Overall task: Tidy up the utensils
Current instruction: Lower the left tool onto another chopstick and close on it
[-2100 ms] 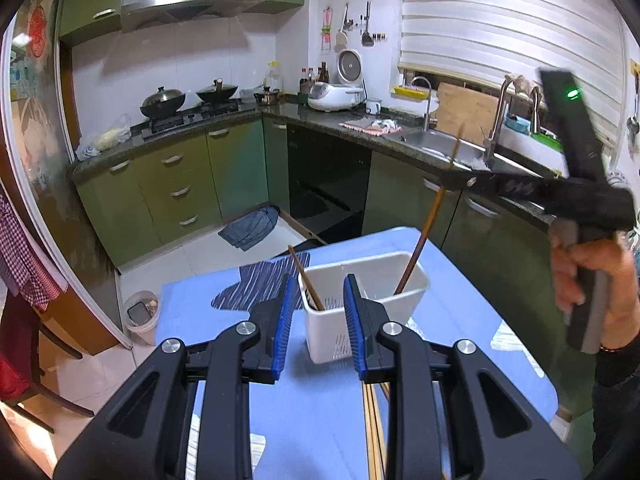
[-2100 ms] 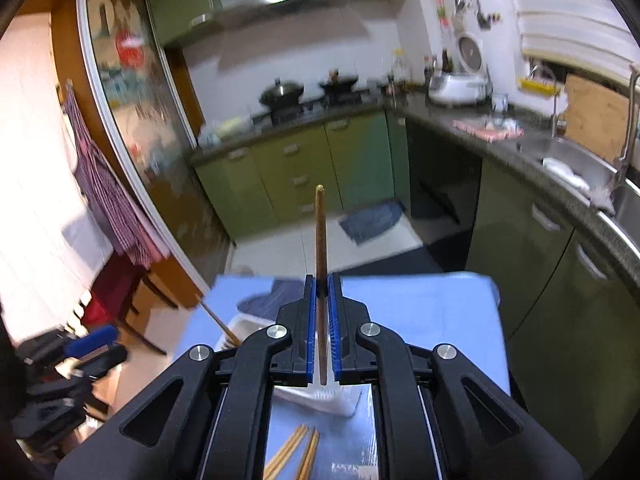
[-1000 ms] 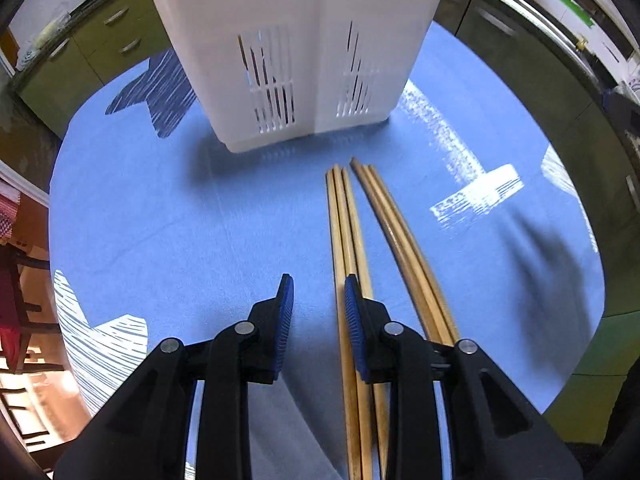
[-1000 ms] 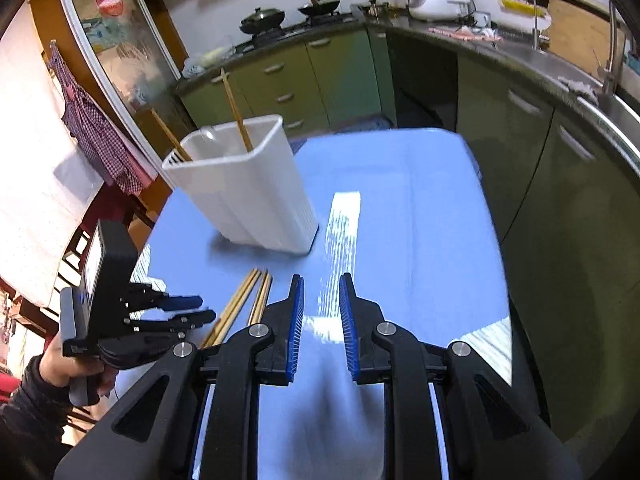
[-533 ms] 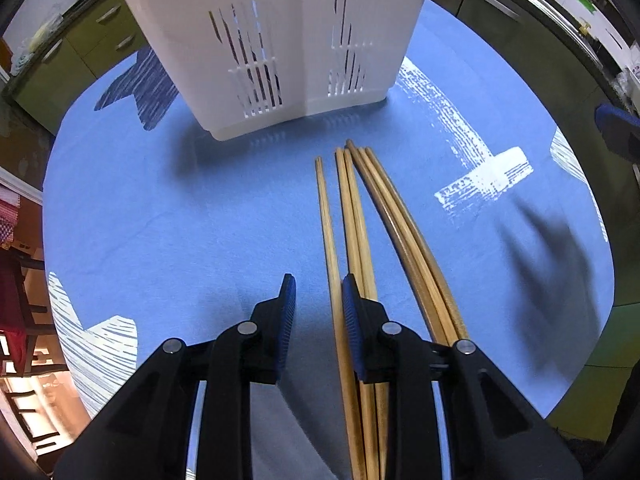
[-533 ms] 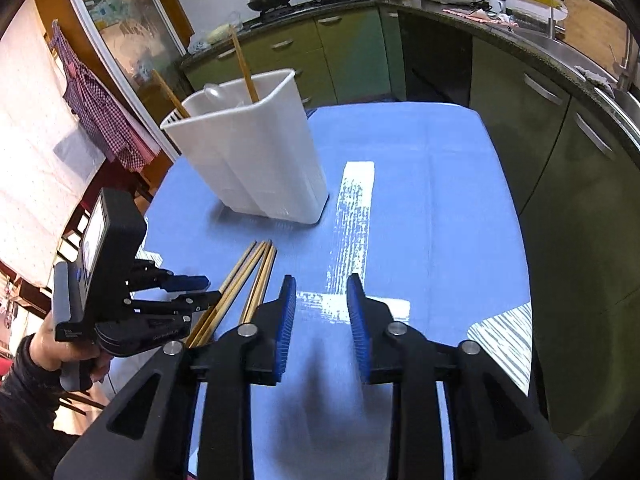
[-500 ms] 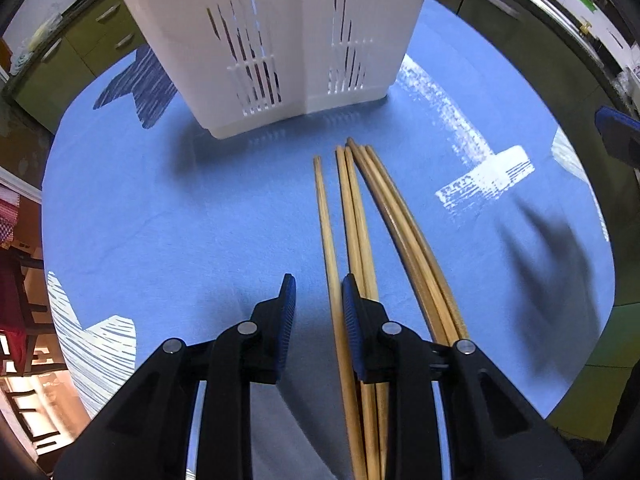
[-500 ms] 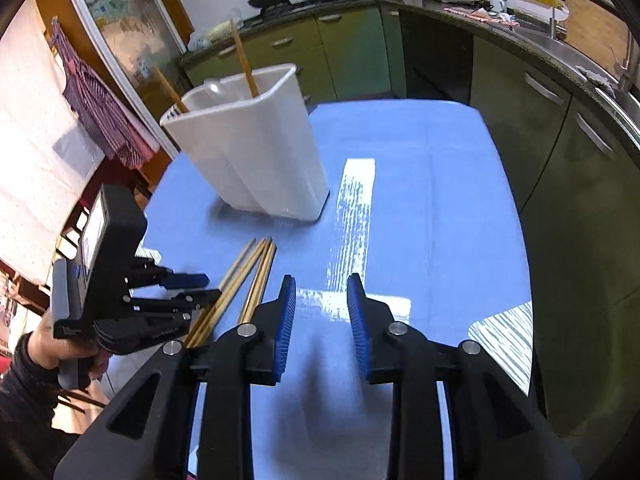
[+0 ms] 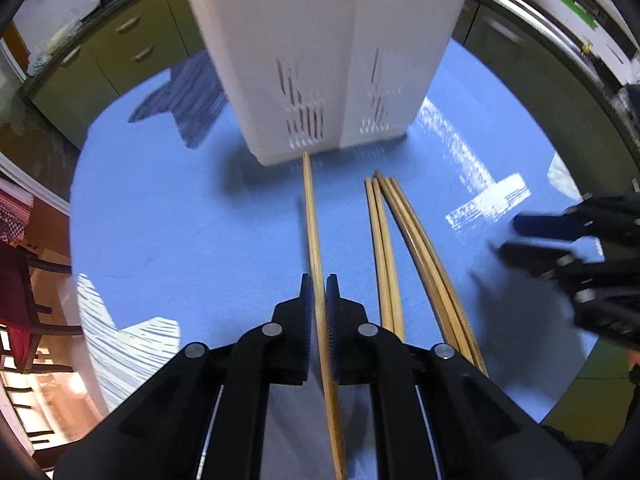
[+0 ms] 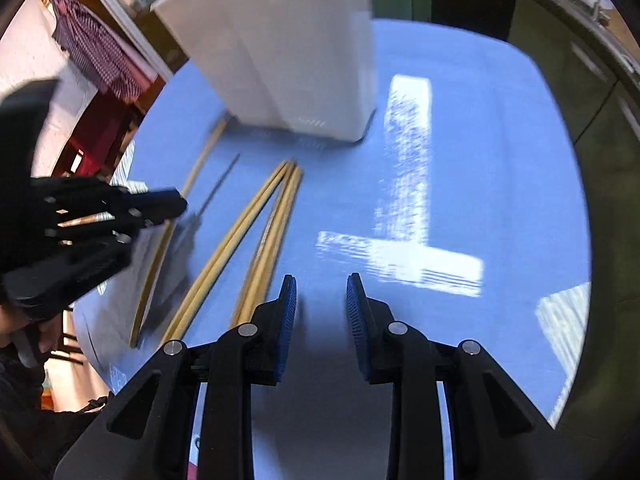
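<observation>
My left gripper [image 9: 317, 296] is shut on one wooden chopstick [image 9: 311, 216], which points at the base of the white utensil holder [image 9: 320, 52]. Several more chopsticks [image 9: 400, 248] lie side by side on the blue table to its right. In the right wrist view the left gripper [image 10: 160, 204] holds that chopstick [image 10: 200, 160] just above the table, left of the loose chopsticks [image 10: 256, 240]. My right gripper [image 10: 321, 300] is open and empty, low over the table just right of those chopsticks. It shows blurred at the right of the left wrist view [image 9: 532, 236].
The blue table [image 10: 480, 160] has a rounded edge, with green kitchen cabinets [image 9: 120, 40] beyond it. A chair with red checked cloth [image 10: 100, 60] stands to the left of the table.
My left gripper has closed on one chopstick and drawn it left, away from the bundle. My right gripper has dropped lower and closer to the loose chopsticks and opened wider.
</observation>
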Available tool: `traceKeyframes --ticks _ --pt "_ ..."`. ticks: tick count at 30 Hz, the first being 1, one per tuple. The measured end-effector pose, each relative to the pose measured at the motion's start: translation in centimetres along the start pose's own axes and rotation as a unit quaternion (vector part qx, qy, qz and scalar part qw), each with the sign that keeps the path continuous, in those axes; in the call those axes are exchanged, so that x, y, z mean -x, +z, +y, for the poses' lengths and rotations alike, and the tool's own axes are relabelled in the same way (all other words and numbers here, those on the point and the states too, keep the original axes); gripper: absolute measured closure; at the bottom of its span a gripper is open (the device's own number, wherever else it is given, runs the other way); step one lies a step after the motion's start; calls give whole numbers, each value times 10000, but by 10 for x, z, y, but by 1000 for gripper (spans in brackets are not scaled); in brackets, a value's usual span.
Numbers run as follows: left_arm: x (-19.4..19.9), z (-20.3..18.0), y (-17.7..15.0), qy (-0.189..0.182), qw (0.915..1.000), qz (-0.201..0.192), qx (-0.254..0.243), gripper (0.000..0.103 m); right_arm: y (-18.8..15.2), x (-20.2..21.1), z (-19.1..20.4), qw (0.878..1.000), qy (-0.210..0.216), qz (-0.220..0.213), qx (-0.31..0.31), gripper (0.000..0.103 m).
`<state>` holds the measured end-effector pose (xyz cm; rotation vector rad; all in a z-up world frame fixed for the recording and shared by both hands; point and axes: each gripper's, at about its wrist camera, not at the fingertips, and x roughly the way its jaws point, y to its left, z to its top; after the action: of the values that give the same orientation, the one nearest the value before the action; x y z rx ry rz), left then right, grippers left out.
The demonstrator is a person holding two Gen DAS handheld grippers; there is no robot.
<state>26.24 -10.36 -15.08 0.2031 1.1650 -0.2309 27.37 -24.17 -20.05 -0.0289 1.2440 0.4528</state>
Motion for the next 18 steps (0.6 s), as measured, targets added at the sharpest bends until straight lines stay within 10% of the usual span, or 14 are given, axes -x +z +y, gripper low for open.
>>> traceKeyframes --ticks 18 --pt "65 24 -23 -158 9969 -770 60 96 27 -46 29 9984 -145 547 21 82"
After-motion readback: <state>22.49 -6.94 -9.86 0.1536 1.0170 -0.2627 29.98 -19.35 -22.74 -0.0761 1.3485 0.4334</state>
